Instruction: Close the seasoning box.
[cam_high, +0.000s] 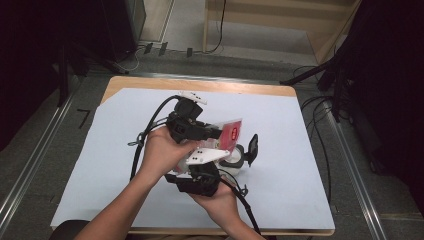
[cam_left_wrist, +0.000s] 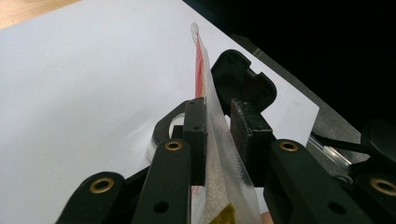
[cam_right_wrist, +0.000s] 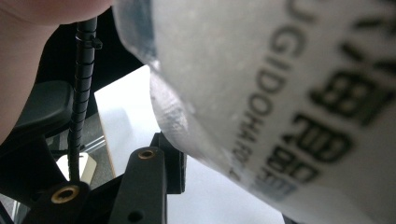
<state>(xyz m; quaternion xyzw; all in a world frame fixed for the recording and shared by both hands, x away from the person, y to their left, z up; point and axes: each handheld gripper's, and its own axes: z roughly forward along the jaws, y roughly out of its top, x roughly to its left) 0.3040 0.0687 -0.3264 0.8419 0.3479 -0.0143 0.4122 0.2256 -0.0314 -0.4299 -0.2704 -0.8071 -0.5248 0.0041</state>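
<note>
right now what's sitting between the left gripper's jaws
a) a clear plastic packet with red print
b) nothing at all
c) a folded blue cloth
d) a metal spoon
a, since the left gripper view shows the left gripper with its jaws standing either side of a thin clear plastic packet with red print near its top, edge-on above the white sheet.
</note>
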